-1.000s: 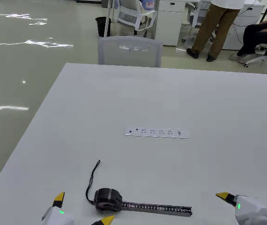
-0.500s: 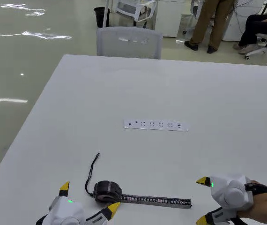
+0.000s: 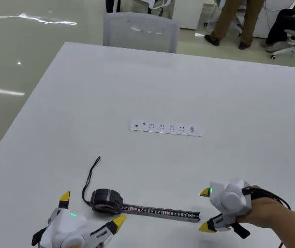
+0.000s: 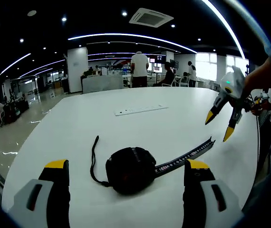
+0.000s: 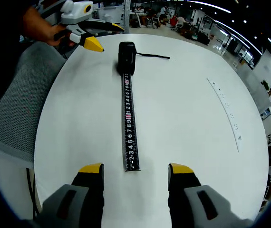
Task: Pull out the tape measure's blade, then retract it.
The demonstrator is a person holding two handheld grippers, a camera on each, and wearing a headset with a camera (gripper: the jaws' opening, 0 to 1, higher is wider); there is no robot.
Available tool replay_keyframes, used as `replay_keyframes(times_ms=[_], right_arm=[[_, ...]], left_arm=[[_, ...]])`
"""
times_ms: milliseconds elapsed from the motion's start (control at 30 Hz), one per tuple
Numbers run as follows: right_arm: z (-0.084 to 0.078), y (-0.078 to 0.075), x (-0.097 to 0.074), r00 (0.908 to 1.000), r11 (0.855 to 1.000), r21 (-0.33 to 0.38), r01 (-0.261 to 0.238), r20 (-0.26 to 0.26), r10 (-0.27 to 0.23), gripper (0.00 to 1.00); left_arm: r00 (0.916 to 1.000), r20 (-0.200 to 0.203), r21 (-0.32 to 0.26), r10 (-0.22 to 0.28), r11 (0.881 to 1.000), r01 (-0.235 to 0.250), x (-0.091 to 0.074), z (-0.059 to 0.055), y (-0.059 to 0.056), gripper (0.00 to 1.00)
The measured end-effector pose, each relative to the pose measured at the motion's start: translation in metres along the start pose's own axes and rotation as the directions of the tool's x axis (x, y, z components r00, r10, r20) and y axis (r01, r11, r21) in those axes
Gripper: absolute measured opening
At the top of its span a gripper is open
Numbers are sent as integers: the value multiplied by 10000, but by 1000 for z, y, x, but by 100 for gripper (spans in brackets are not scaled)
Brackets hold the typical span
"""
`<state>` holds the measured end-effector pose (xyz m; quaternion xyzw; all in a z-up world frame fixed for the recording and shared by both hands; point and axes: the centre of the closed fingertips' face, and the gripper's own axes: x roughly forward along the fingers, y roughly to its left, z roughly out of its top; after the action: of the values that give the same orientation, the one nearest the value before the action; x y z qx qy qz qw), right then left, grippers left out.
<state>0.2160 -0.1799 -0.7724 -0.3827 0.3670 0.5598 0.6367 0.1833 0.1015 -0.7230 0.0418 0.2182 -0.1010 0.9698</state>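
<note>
So I'm working both claws here. The black, rounded plastic tape measure case [image 3: 106,201] is sitting on the white tabletop [image 3: 189,77] near my edge. Its dark, numbered steel blade [image 3: 160,212] is lying flat, partly pulled out toward my right. My left gripper [image 3: 91,209] is hovering spread wide, with the case just ahead between its jaws, not touching. My right gripper [image 3: 206,210] is spread too, lining up on the blade's tip. I'm guessing the case is chunky but smooth, so I'm planning on squeezing firmly across its rounded body. The blade is looking thin, springy and slick, so I'm thinking a pinch right at the end hook is safest. Otherwise I'm risking it slipping out and snapping back.
</note>
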Motion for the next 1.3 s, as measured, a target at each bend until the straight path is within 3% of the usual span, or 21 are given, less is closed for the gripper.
replay_keyframes(times_ms=[133,167,267,633,833,967,1067,1300], right_arm=[[2,4,9,9992,9993,-12,-373,-112,373,47],[3,10,13,9976,9976,-15,-685,-115,685,47],[6,14,13,9965,9969,-215,-759,-367,751,46],[-19,13,29,9868,9933,-204,-1134,-1183,1102,36],[-17,10,33,9898,9950,-269,-957,-1082,923,28],[-18,10,35,9872,9949,-284,-965,-1305,920,25],[-21,12,35,9850,9928,-546,-1062,-1427,975,16],[-20,12,37,9817,9922,-642,-1065,-1651,947,16]], left_arm=[[9999,-40,-18,-102,9999,102,6,-1,-5,99],[9999,-33,-45,-128,9999,128,7,-1,-5,99],[10000,-58,-80,-14,10000,14,9,-5,-2,99],[9999,-72,-383,122,9992,-125,8,-7,3,99],[9998,-68,-428,195,9989,-198,8,-6,5,99],[9997,-138,-424,191,9989,-196,10,-9,5,99],[9997,-154,-469,195,9987,-202,10,-9,5,99],[9998,-138,-465,170,9988,-177,10,-10,4,99]])
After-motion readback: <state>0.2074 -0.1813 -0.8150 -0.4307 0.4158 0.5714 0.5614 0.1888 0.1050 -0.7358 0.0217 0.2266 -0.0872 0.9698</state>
